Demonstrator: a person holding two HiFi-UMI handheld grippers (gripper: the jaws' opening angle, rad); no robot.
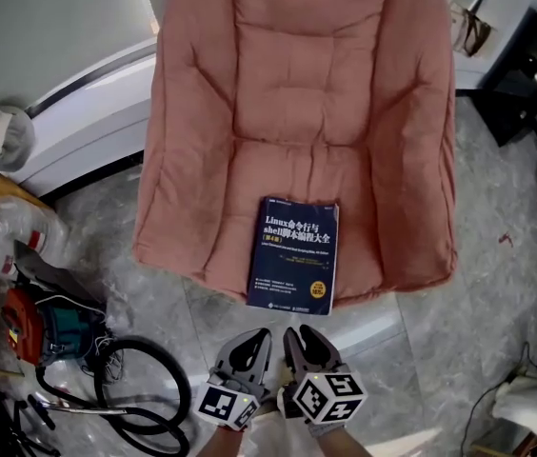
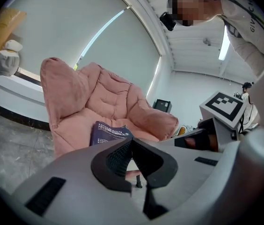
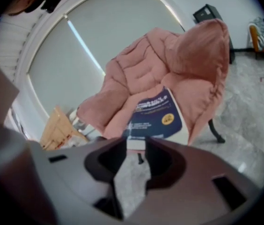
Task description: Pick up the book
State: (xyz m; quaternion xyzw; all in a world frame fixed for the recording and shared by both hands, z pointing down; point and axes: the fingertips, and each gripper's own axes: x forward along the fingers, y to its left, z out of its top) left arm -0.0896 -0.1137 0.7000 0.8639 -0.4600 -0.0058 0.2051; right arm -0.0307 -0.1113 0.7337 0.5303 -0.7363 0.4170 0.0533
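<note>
From the head view I see the book (image 1: 294, 253) lying flat on the chair's (image 1: 202, 160) front edge, with the left gripper (image 1: 257, 341) and right gripper (image 1: 299, 339) just short of it. In the left gripper view, its jaws are pressed together with nothing between them. In the right gripper view, its jaws are spread and hold nothing, and the book lies ahead.

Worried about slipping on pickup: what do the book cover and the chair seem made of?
Book: likely a paperback, with a smooth printed dark-blue cover and white page edges showing. Chair: soft padded fabric, matte pink, with stitched quilting and wrinkles.
</note>
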